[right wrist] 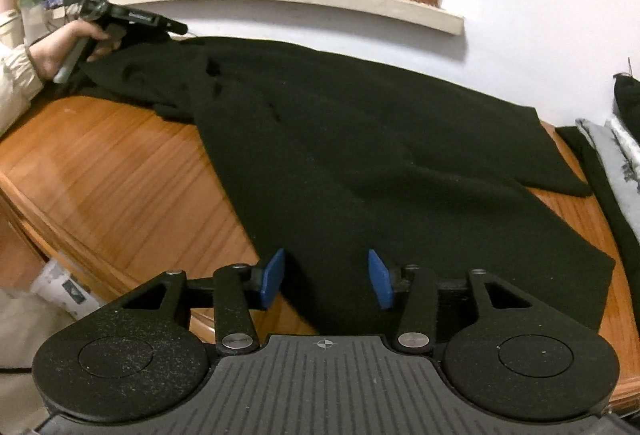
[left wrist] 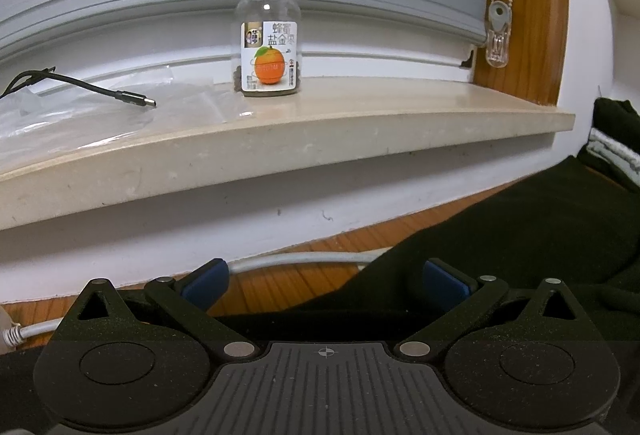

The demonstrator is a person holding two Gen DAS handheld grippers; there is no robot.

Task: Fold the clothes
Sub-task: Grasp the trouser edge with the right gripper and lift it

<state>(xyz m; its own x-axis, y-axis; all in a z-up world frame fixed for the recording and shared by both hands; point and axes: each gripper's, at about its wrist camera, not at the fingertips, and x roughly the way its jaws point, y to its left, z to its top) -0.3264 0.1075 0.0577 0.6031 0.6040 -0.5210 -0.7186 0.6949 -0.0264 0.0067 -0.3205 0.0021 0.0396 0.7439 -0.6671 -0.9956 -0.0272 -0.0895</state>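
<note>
Your right claw (right wrist: 326, 281) is hovering wide over the near hem of the black garment (right wrist: 360, 139) lying across the wooden bench (right wrist: 100, 163); your left claw (left wrist: 324, 281) is gaping wide at its far-left corner, below the windowsill jar (left wrist: 269, 35)

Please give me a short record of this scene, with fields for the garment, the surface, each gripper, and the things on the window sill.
garment: black cloth, spread flat on the table, not yet folded
surface: wooden table
left gripper: open, at the cloth's far edge near the wall
right gripper: open, over the near edge of the cloth
sill: jar with orange label, black cable, clear plastic
other clothes: dark and grey pile at the right
</note>
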